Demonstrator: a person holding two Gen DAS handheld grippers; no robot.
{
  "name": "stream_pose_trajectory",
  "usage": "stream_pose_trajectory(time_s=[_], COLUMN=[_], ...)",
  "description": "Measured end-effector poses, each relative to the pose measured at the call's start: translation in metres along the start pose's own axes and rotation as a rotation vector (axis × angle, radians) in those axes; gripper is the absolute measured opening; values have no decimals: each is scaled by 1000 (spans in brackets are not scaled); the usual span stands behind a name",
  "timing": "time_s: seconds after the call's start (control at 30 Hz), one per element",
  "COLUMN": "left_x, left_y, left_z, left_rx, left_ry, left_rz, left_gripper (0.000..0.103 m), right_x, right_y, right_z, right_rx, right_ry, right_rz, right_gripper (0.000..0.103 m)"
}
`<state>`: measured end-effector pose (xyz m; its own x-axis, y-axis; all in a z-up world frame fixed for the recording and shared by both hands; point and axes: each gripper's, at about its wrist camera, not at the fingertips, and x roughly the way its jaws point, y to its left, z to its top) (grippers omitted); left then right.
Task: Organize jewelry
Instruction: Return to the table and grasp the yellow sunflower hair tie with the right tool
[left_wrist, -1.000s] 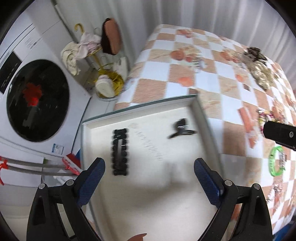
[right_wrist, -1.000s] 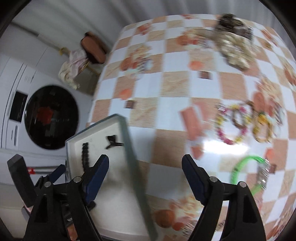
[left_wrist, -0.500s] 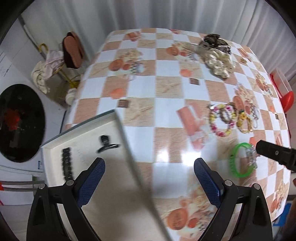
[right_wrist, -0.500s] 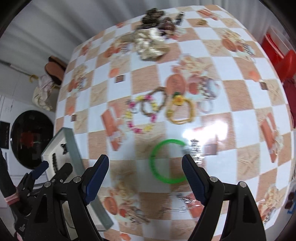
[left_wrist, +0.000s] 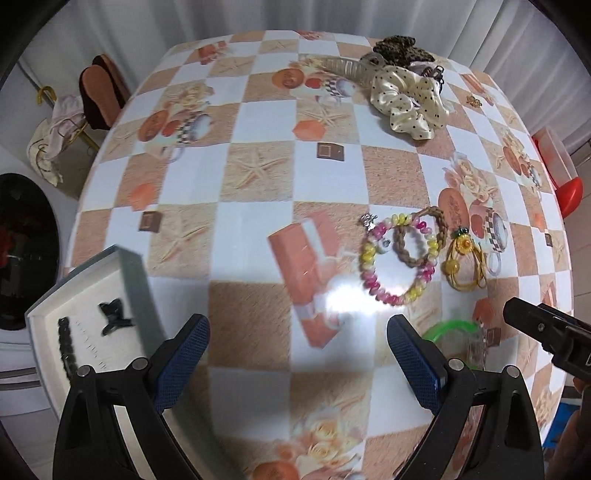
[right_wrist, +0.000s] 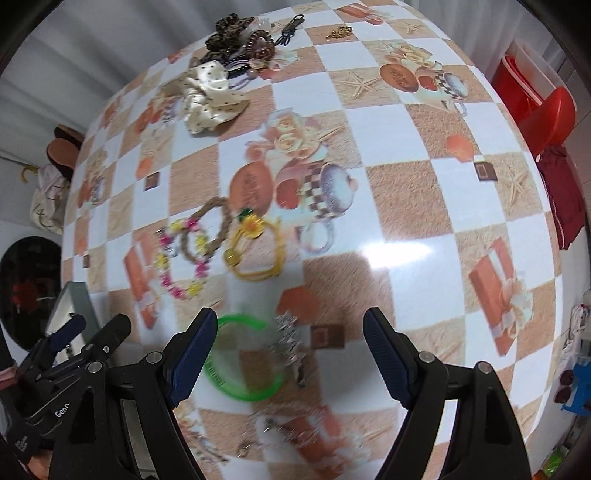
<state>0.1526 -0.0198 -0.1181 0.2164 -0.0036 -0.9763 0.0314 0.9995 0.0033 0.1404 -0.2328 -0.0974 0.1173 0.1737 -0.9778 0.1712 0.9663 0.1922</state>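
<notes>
A grey-rimmed white jewelry tray (left_wrist: 125, 280) at the table's left edge holds a black beaded clip (left_wrist: 66, 347) and a small black claw clip (left_wrist: 112, 314). A pink-yellow bead bracelet (left_wrist: 395, 266), a braided brown bracelet (left_wrist: 421, 236) and a yellow flower cord (left_wrist: 463, 266) lie mid-table. A green bangle (right_wrist: 240, 362) with a silvery piece (right_wrist: 291, 343) beside it lies between the tips of my right gripper (right_wrist: 288, 354), which is open and empty. My left gripper (left_wrist: 299, 358) is open and empty above bare tablecloth, right of the tray.
Scrunchies and hair ties (left_wrist: 406, 96) are piled at the table's far side. A small gold chain (right_wrist: 338, 32) lies at the far edge. A washing machine (left_wrist: 22, 251) stands left of the table, red stools (right_wrist: 535, 99) to the right. More small jewelry (right_wrist: 273, 428) lies near the front edge.
Both grippers swung right, away from the tray and over the table. The right gripper came down over the green bangle. Both stayed open.
</notes>
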Motion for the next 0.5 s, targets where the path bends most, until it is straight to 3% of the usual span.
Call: stream_pose_trajectory(time_s=[0.3,0.37,0.4,0.5], left_x=[27,32,35,44], left_y=[-18,-21,-23,-26], left_z=[16,19,20,23], left_rx=[24,35,41,46], left_ry=[1,0,6,25], left_rz=[7,5,3,0], left_gripper=[100,94,86,85], right_x=[28,34,37,44], right_y=[1,3,4,7], right_z=[22,25,26,30], right_rx=[-62,-79,-89,-123], right_ry=[8,10,8,-1], right_rz=[-55,-66,-71,-95], right_gripper=[83,83,83,78])
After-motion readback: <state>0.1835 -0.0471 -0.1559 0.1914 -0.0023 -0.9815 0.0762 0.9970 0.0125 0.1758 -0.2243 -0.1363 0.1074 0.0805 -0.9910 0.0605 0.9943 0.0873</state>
